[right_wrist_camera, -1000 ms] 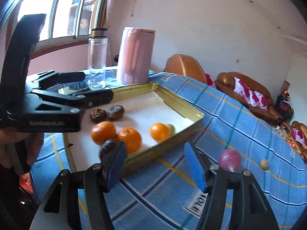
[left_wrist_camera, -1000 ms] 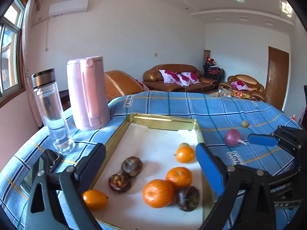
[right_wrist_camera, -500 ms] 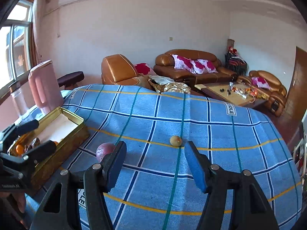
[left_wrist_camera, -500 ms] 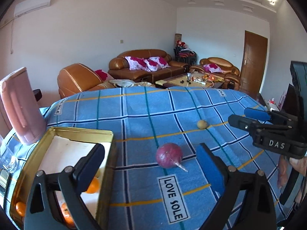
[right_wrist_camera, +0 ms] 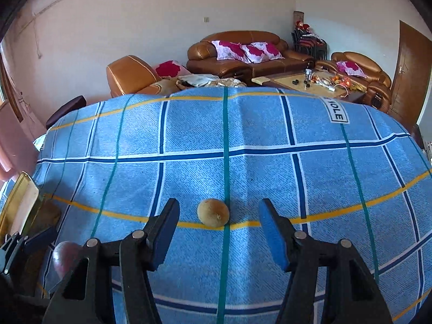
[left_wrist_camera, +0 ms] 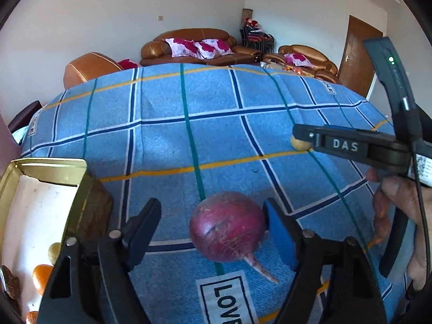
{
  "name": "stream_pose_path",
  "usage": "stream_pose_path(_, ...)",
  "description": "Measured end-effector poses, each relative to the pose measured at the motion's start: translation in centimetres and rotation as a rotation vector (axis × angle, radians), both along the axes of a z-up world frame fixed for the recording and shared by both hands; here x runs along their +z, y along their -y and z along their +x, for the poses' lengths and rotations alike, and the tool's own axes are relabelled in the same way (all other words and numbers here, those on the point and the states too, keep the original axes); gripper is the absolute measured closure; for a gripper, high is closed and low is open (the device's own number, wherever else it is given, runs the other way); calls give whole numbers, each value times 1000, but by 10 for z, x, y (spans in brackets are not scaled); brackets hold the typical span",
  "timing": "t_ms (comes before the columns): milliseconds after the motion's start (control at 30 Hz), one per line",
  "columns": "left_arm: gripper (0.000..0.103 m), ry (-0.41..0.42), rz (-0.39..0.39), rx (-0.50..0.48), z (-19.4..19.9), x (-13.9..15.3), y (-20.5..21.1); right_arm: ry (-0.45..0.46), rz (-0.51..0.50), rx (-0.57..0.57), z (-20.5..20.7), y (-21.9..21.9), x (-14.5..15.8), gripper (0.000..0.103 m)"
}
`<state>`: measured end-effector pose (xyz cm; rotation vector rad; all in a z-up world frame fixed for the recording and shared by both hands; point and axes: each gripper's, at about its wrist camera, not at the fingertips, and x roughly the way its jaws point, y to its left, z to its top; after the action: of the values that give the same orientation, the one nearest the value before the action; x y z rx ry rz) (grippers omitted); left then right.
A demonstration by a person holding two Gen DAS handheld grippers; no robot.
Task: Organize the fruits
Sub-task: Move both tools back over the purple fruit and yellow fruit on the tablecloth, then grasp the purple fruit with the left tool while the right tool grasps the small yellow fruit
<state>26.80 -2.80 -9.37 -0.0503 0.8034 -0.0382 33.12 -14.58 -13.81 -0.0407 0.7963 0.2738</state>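
A round purple-red fruit [left_wrist_camera: 228, 226] with a short stalk lies on the blue checked cloth [left_wrist_camera: 216, 108]. My left gripper [left_wrist_camera: 213, 216] straddles it with its jaws closing. The right blue pad [left_wrist_camera: 278, 232] is at the fruit's side and a gap remains on the left. A small tan fruit [right_wrist_camera: 213, 212] lies between the fingers of my right gripper [right_wrist_camera: 219, 210], whose jaws are closing too, with gaps on both sides. The left wrist view shows the same tan fruit [left_wrist_camera: 298, 143] at the tip of the right gripper's finger [left_wrist_camera: 343, 145], held by a hand [left_wrist_camera: 391, 210].
A gold tin tray [left_wrist_camera: 81, 189] with oranges [left_wrist_camera: 41, 278] and dark fruits stands at the left, close to the left gripper. A pink kettle [right_wrist_camera: 10, 145] shows at the far left edge. Brown sofas [right_wrist_camera: 243, 51] and a low table stand beyond the cloth's far edge.
Both grippers swung right from the tray across the cloth and came down. The left one now brackets the purple fruit, the right one the tan fruit, and both jaws have narrowed.
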Motion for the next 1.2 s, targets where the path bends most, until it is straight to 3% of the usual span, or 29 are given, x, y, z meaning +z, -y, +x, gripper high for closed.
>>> stream_pose_path(133, 49, -4, -39, -24, 8, 0, -1, -33, -22, 6, 12, -7, -14, 54)
stream_pose_path(200, 49, -7, -22, -34, 14, 0, 2, -40, -19, 7, 14, -8, -15, 66)
stream_pose_path(267, 50, -7, -26, -30, 19, -1, 1, -44, -24, 20, 13, -9, -15, 72)
stream_pose_path(467, 55, 22, -33, -16, 19, 5, -6, -48, -2, 44, 3, -5, -14, 72)
stream_pose_path(867, 56, 31, -55, -25, 13, 7, -12, 34, 26, 115, -69, -14, -1, 72)
stream_pose_path(1200, 61, 64, -30, -47, 0, 10, -8, 109, 48, 115, -106, -12, 6, 72)
